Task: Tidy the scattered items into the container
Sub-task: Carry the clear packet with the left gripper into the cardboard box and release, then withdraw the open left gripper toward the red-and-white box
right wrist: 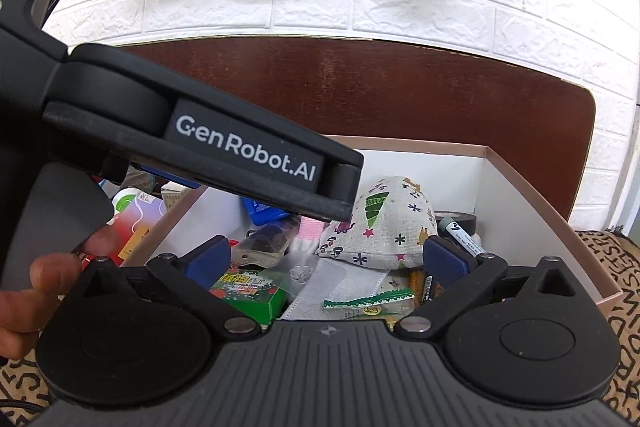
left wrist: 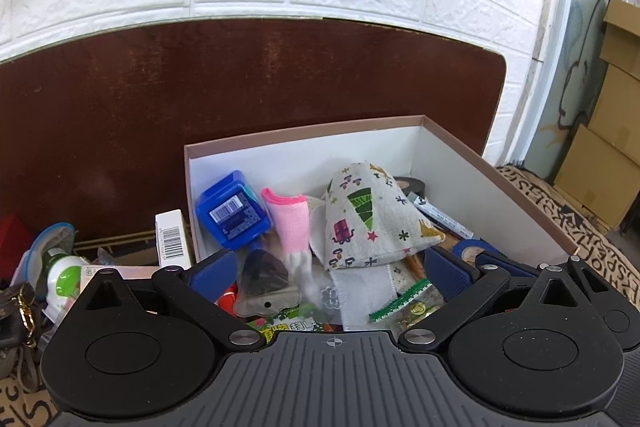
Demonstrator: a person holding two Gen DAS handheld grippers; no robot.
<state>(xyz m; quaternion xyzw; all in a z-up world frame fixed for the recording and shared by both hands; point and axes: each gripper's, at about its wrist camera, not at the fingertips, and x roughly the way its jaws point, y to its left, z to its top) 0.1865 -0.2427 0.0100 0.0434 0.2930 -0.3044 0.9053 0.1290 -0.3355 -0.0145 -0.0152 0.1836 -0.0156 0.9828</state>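
Observation:
A pink-rimmed cardboard box [left wrist: 500,179] sits open in front of both grippers, filled with small items. Inside lie a patterned fabric pouch [left wrist: 372,215], a blue plastic case [left wrist: 234,211], a pink cloth [left wrist: 294,223], a white mask [left wrist: 360,291] and a dark packet [left wrist: 266,277]. My left gripper [left wrist: 330,273] hangs open over the box's near end, its pads touching nothing. In the right wrist view, my right gripper [right wrist: 328,261] is also open above the box [right wrist: 540,195], over the pouch [right wrist: 384,227] and a green carton [right wrist: 252,291]. The left gripper's body [right wrist: 248,155] crosses that view.
Left of the box lie a white barcoded carton [left wrist: 172,243], a green-and-white bottle [left wrist: 64,279] and a brown bag with a chain [left wrist: 16,311]. A dark brown board [left wrist: 280,79] and white brick wall stand behind. Cardboard boxes [left wrist: 608,107] stack at right. A person's fingers [right wrist: 48,275] show.

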